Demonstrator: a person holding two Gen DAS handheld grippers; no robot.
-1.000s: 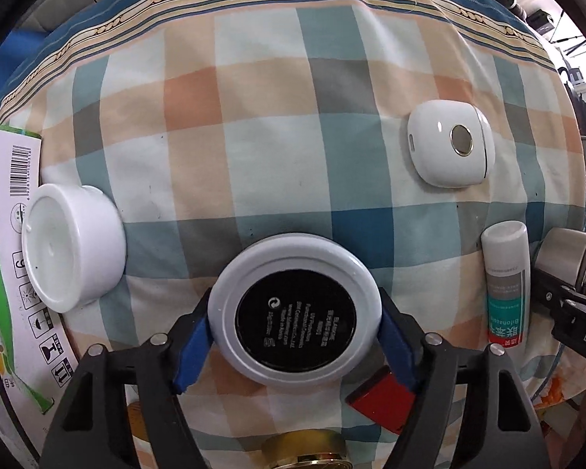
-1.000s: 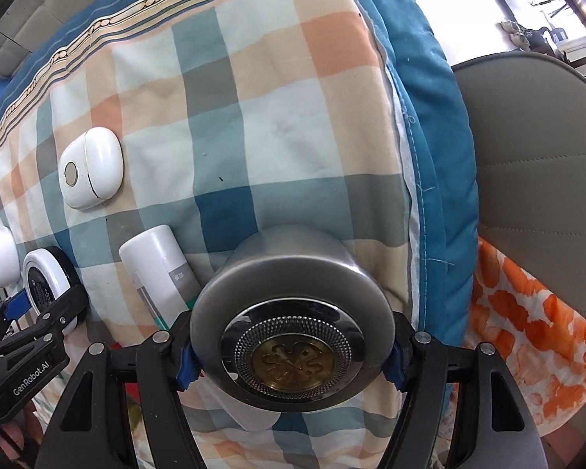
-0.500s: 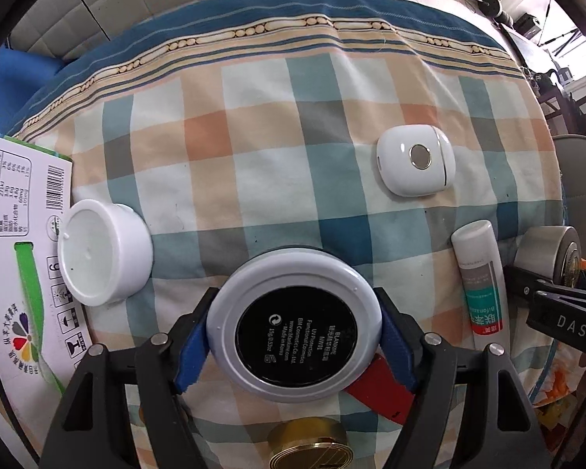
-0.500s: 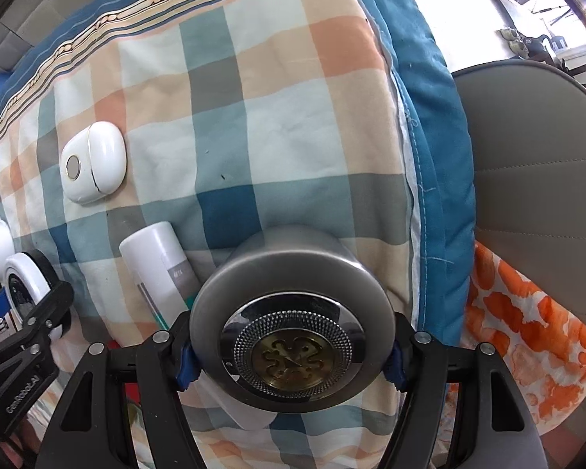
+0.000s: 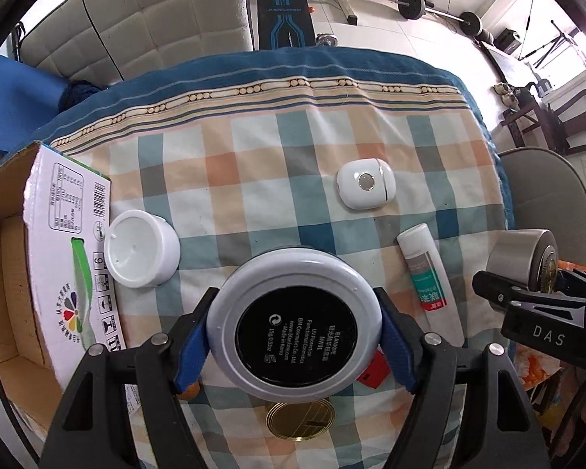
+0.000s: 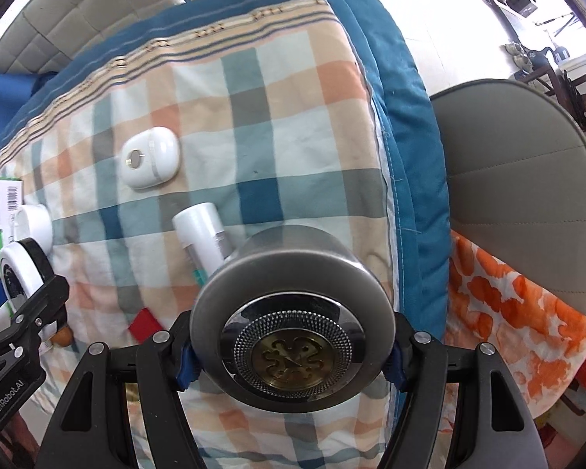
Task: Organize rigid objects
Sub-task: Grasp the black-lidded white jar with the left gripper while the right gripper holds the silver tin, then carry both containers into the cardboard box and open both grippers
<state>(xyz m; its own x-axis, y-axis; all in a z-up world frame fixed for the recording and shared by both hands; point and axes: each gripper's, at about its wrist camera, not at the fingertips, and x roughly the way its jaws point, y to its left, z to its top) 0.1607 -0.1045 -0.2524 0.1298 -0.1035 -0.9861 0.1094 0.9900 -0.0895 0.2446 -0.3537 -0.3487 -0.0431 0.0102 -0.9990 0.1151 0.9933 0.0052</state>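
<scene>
- Checked cloth (image 5: 254,179) in teal, orange and white covers the work surface, with a dark blue border (image 5: 293,66) along its far edge and down the right side (image 6: 410,117).
- Beyond that right edge, a grey chair (image 6: 519,179) stands close by.
- At the left edge sits an open cardboard box (image 5: 58,258), its flap lying over the cloth.
- The left gripper (image 5: 295,332) clamps a round white compact (image 5: 295,320) by its rim, blue pads on both sides (black label facing the camera), held above the cloth.
- The right gripper (image 6: 289,348) grips a grey metal tin (image 6: 293,312) the same way, near the cloth's right edge.
- Loose on the cloth: a white cup (image 5: 140,254) just beside the box, a white case (image 5: 365,187), a white tube (image 5: 429,281), a gold disc (image 5: 301,418) and a red piece (image 5: 373,367).
- The far half of the cloth lies bare.
</scene>
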